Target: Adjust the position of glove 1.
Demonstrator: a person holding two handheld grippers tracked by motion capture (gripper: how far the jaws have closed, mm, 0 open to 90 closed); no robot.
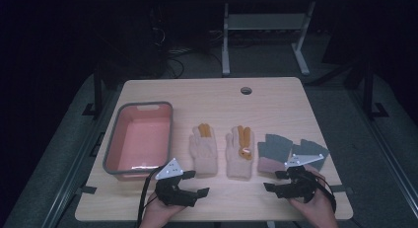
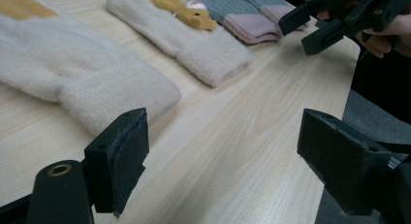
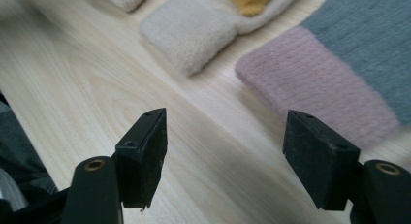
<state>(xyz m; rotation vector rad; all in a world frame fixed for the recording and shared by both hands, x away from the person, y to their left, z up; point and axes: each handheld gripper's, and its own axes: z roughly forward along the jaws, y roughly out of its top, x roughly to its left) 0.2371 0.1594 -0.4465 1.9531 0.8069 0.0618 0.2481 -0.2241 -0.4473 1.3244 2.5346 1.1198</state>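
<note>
Both grippers, left gripper [image 1: 193, 183] & right gripper [image 1: 277, 180], released at 6 o'clock; four gloves untouched on bench [image 1: 276, 97], pink bin [image 1: 140, 139] at 9 o'clock w/ nothing in it.

Pale wooden worktop [image 1: 276, 99], a round cable hole [image 1: 246, 90] near its far edge – pink tub with a grey rim [image 1: 138, 105] sits at the left, then two cream gloves with orange fingers [image 1: 203, 150] [image 1: 240, 154] side by side, apart – and two grey gloves with pink cuffs [image 1: 272, 153] [image 1: 311, 151] at the right, all lying flat
</note>
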